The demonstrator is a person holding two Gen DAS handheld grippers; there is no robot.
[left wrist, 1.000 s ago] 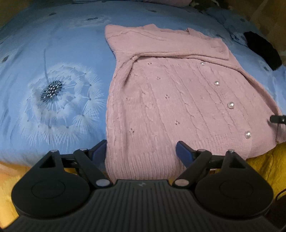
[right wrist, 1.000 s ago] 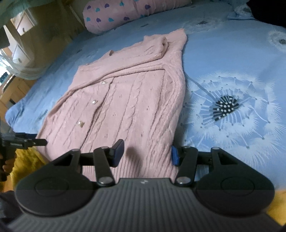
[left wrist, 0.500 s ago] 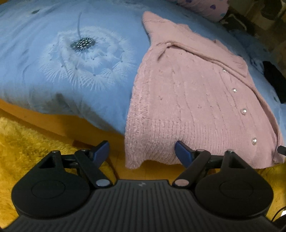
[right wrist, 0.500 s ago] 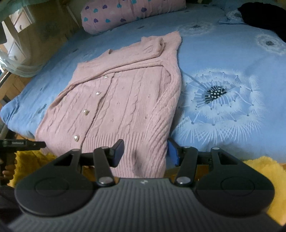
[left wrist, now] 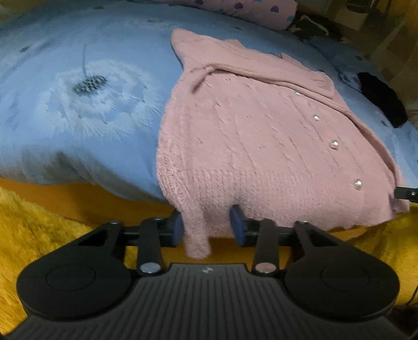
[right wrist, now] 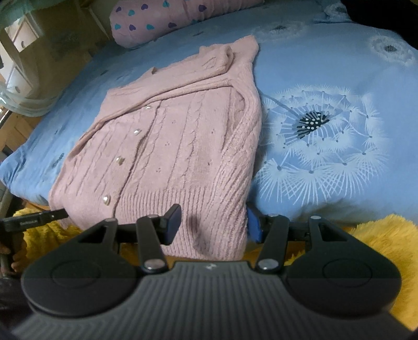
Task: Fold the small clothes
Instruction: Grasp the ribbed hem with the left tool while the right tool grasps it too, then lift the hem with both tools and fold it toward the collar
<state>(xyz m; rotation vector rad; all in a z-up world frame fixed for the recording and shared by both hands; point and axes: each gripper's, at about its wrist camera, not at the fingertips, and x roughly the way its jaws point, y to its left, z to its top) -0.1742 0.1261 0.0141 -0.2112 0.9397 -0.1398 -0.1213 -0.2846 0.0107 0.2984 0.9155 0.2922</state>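
Left wrist view: the pink cardigan [left wrist: 256,146] lies flat on the blue duvet [left wrist: 78,109], its ribbed hem hanging over the bed's near edge, sleeves folded across the chest and pearl buttons [left wrist: 334,144] running down the front. Your left gripper [left wrist: 206,227] has just been closing, and its jaws now stand narrow around the hem's corner, which droops between them. The left pad [left wrist: 177,230] lies against the knit; the right pad [left wrist: 237,227] looks just at the fabric's edge, so you cannot tell for sure whether the corner is pinched. At the right edge of this view a dark fingertip of your other gripper shows beside the far hem corner.

In the right wrist view, the cardigan [right wrist: 177,146] again hangs over the edge, and your right gripper [right wrist: 213,225] straddles the opposite hem corner with jaws about half open. The left pad [right wrist: 172,222] sits on top of the knit and the right pad [right wrist: 253,225] stands at the garment's side edge; the fabric between them is broad and flat, not bunched, so a firm grip is not evident.

A white dandelion print [right wrist: 321,146] marks the duvet beside the cardigan. A pink pillow [right wrist: 167,18] with hearts lies at the bed's far end, and a yellow shaggy rug [left wrist: 34,217] covers the floor below.
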